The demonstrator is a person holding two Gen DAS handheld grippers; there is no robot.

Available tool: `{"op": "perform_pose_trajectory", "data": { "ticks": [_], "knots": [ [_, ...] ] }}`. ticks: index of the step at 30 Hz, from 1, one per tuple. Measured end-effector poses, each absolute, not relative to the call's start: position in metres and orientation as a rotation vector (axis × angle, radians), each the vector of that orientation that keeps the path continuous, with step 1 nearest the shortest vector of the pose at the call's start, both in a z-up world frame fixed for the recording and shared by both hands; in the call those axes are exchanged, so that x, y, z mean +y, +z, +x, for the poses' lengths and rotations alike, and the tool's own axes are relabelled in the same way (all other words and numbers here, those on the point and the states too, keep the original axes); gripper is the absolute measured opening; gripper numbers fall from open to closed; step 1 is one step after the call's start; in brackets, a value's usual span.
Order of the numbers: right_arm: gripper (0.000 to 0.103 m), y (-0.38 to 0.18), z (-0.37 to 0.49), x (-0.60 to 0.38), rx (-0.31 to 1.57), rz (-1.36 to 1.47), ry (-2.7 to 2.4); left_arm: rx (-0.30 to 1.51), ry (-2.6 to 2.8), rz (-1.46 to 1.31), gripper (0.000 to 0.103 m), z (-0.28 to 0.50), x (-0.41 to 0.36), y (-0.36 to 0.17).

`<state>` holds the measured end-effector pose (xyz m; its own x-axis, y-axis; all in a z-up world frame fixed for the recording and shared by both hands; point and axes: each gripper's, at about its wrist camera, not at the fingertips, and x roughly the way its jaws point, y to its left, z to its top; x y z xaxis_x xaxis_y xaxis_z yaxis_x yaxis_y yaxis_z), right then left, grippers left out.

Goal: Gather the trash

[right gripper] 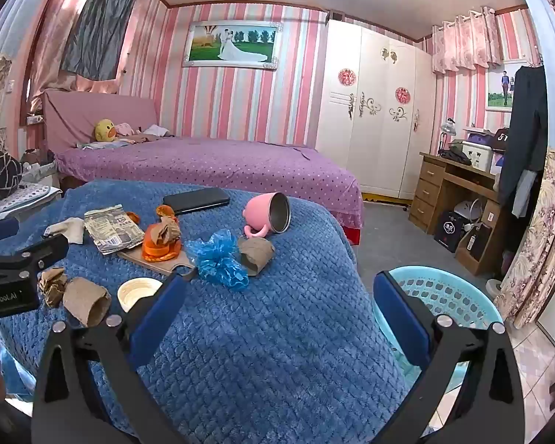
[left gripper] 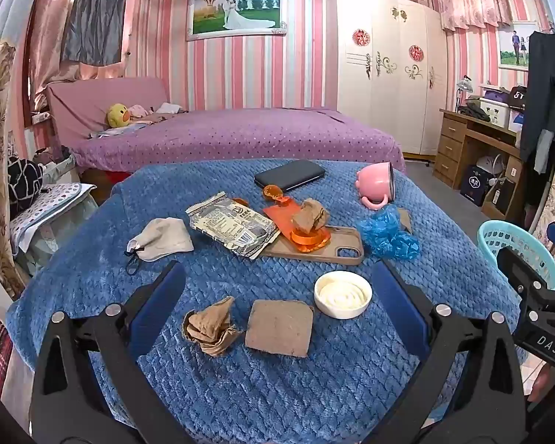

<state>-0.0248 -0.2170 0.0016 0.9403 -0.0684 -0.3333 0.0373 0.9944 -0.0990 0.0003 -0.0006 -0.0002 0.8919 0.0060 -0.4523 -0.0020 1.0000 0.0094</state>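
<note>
While both grippers gape, left gripper [left gripper: 277,292] over crumpled paper [left gripper: 210,327], basket [right gripper: 440,296] near right gripper [right gripper: 281,303]

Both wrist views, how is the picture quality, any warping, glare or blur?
Left wrist view: strong fisheye bend, dark corners, the blue blanket sharp and evenly lit, no glare, the open left tool crisp. Right wrist view: same warping, the wardrobe bowed, a bright ceiling patch at top, the open right tool and the basket in focus.
</note>
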Motion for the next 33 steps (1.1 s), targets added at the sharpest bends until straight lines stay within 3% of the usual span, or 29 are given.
{"op": "perform_pose_trajectory", "data": {
  "ticks": [33],
  "knots": [
    [0.099,0.0033,-0.0272,-0.2241,0.337,-0.088,-0.060,0.462,0.006,-0.012,0.098,0.0004,0.0015,0.0016]
  ]
}}
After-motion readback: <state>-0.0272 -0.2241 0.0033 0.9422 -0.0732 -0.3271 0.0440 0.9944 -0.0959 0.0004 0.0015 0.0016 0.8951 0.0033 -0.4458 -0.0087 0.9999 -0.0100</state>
